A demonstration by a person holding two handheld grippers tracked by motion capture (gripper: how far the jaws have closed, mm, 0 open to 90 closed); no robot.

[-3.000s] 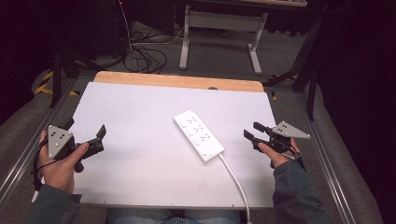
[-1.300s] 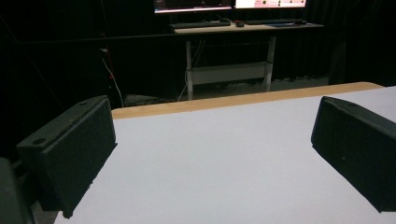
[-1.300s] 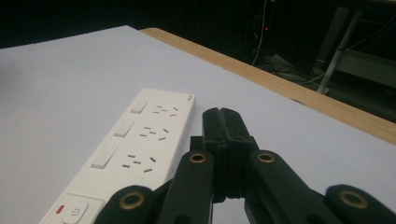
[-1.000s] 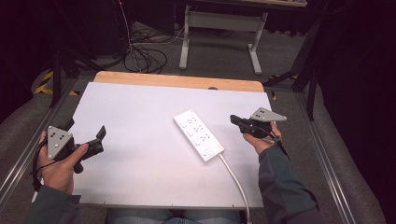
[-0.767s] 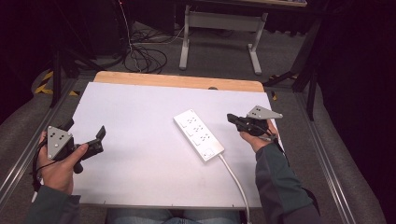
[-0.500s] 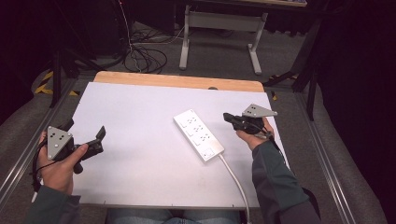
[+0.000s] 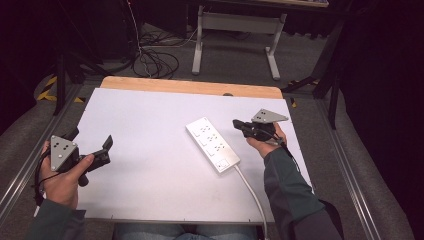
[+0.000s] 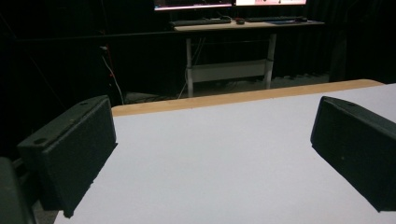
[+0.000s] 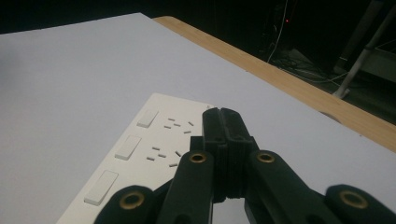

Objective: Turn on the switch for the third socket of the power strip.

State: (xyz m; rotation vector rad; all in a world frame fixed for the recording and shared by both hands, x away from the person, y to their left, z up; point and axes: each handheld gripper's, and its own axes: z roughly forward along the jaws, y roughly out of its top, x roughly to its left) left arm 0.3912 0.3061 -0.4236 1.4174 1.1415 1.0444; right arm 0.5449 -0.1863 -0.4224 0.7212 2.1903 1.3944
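White power strip [image 7: 213,144] lying flat, right of centre on the counter [image 7: 150,130], cord trailing to the near edge. Right claw [image 7: 236,123] closed, empty, just beside the strip's far right end. Left claw [image 7: 92,146] open, empty, well apart at near left.

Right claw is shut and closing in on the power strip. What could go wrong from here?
1. The right claw is shut with its tip over the power strip; pressing a rocker switch off-centre might slide the strip across the smooth white table rather than flip it.
2. The left claw is open and far off, so nothing steadies the strip.
3. The cord runs near the right sleeve and could snag.
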